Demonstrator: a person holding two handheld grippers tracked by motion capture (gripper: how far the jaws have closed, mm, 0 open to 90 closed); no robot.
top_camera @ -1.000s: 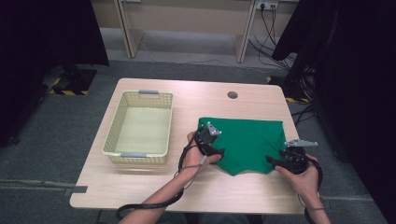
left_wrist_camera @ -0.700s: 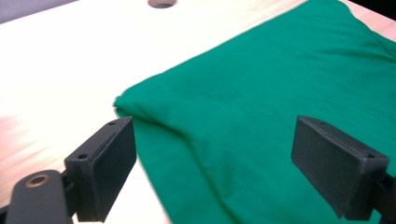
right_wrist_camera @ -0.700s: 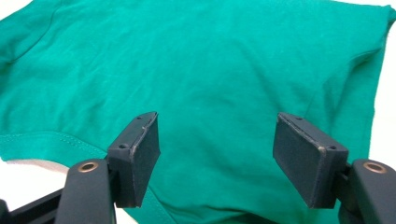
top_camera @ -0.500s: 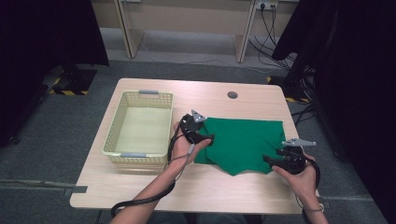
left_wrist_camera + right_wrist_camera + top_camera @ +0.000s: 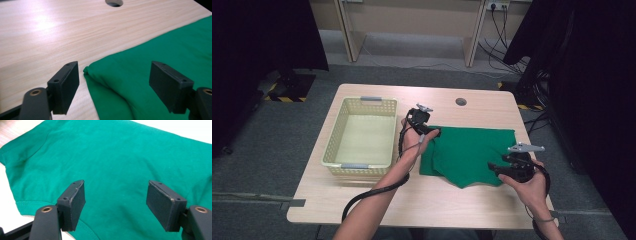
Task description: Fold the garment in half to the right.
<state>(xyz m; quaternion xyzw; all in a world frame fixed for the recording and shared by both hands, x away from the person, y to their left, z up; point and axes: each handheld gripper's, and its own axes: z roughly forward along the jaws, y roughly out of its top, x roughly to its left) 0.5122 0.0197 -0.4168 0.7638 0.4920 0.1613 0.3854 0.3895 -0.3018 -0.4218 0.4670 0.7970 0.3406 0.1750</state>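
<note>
A green folded cloth (image 5: 472, 152) lies flat on the right half of the wooden table (image 5: 427, 200). My left gripper (image 5: 434, 131) hovers at the cloth's far left corner. Its jaws have just been closing a little but still stand apart. In the left gripper view, the folded corner of the cloth (image 5: 150, 62) lies under the left gripper (image 5: 115, 82), and neither pad touches it. My right gripper (image 5: 494, 167) is open over the cloth's near right edge. In the right gripper view, the cloth (image 5: 112, 157) spreads below the right gripper (image 5: 115, 202), with the hem at the lower left.
A pale yellow plastic basket (image 5: 362, 102) stands on the left half of the table, with nothing in it. A round cable hole (image 5: 460, 101) sits in the tabletop beyond the cloth. Bare wood lies along the near edge. Dark curtains flank the table.
The left hand has moved away from the person and slightly left, from the cloth's left middle to its far left corner. The right hand has hardly shifted.
</note>
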